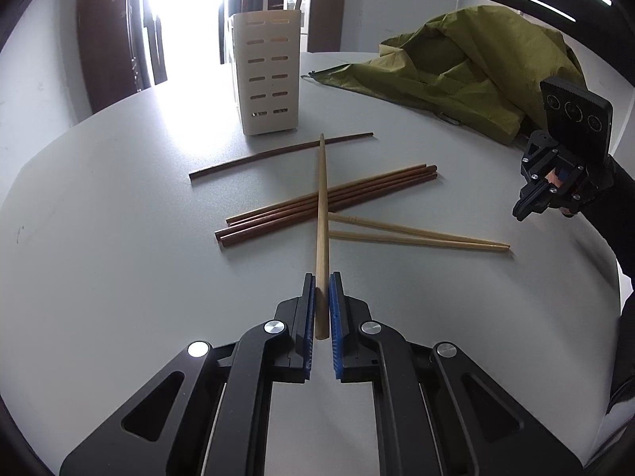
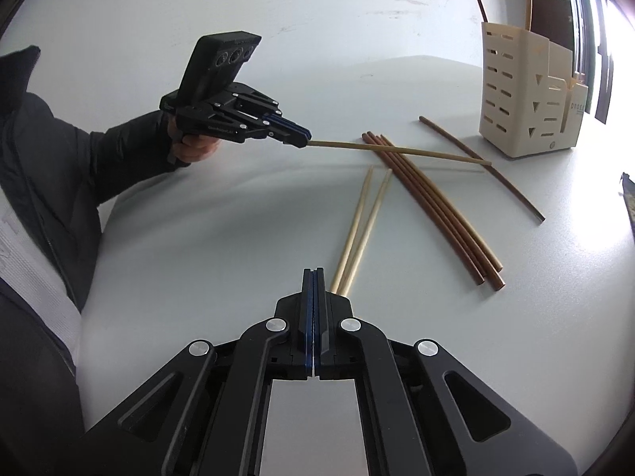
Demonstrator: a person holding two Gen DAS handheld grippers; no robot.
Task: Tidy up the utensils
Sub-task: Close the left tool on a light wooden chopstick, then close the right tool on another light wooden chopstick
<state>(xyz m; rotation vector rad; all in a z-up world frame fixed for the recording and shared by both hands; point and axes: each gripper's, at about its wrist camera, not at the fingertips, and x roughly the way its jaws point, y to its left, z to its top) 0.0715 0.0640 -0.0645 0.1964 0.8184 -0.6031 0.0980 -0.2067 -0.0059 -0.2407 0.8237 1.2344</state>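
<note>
The left gripper (image 1: 322,291) pinches 1 pale chopstick (image 1: 322,214) at its thick end, blue pads pressed to both sides, the tip raised over the pile and pointing toward the holder (image 1: 266,79). Light, stiff and smooth, the stick looks likely to pivot or slip in so small a grip near its end; a hold closer to the middle would probably steady it. The right gripper (image 2: 313,277) is fully closed with nothing between its pads, just beside the near ends of 2 more pale sticks (image 2: 359,222) lying on the table (image 2: 198,238). Beyond them, 4 brown chopsticks (image 2: 432,210) lie bundled side by side. A 5th brown stick (image 2: 480,166) lies apart, nearer the holder. The cream slotted holder stands upright at the far edge, with what seem to be 2 sticks already rising from it, 1 brown and 1 pale. A green cloth (image 1: 456,63) lies crumpled to the right of it.
</note>
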